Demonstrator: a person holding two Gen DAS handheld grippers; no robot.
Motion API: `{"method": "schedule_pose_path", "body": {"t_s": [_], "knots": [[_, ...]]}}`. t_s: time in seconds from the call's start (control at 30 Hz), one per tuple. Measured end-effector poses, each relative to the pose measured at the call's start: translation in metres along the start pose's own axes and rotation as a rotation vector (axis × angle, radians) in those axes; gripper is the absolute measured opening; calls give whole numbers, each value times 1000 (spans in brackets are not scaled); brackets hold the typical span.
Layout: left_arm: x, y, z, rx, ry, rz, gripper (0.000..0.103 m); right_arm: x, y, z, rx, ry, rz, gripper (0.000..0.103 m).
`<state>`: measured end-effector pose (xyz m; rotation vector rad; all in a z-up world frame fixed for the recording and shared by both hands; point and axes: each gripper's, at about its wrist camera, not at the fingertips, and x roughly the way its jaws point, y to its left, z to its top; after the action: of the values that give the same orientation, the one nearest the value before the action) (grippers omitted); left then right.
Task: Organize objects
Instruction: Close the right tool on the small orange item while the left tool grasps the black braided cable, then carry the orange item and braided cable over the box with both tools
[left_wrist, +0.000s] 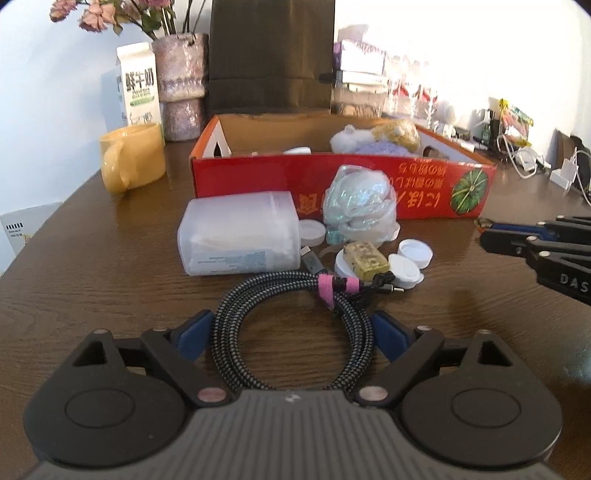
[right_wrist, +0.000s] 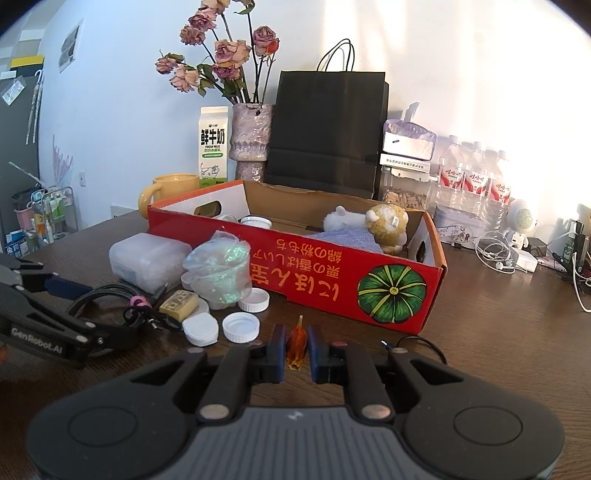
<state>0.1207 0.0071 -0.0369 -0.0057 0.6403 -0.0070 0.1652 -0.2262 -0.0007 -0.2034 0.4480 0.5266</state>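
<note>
Here, cable: a coiled braided cable (left_wrist: 295, 325) bound with a pink strap lies in the lower middle of the left wrist view, flat on the surface, between the two blue pads.
Left gripper (left_wrist: 295, 332): jaws spread wide on either side of the coil, touching nothing that I can see; likely placed so as to close across the loop.
Right gripper (right_wrist: 297, 347): jaws clenched on a small orange-brown object (right_wrist: 296, 345), too small to identify; it sits at lower centre of the right wrist view, in front of the box, probably held ready to go in.
Red box (right_wrist: 332, 280): an open cardboard tray with a pumpkin picture fills mid-frame; a plush toy (right_wrist: 384, 225) and a white lid lie inside, so it seems to be the collecting place.
Loose pile: a translucent container (left_wrist: 240, 236) on its side, a crinkly plastic bundle (left_wrist: 358, 206), a yellowish block (left_wrist: 365, 260) and several white caps (right_wrist: 240, 326) lie just in front of the box, beyond the cable, not yet sorted.
Surface: dark wood (left_wrist: 92, 280), glossy.
Behind, upper left: yellow mug (left_wrist: 131, 160), milk carton (left_wrist: 138, 85), vase (right_wrist: 253, 136) of dried roses, black paper bag (right_wrist: 328, 129).
Right side: water bottles (right_wrist: 476, 177), earphones and chargers against a pale, sunlit wall.
</note>
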Motion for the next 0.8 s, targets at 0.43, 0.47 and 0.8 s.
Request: {"method": "schedule_pose_path", "body": {"t_s": [0.43, 0.47, 0.8], "knots": [[-49, -10, 18, 10, -172, -16, 91, -2, 1, 0, -3, -13, -7, 12], [-52, -11, 21, 11, -184, -20, 91, -3, 1, 1, -3, -16, -8, 12], [-58, -18, 52, -16, -270, -42, 91, -9, 8, 26, 2, -87, 4, 12]]}}
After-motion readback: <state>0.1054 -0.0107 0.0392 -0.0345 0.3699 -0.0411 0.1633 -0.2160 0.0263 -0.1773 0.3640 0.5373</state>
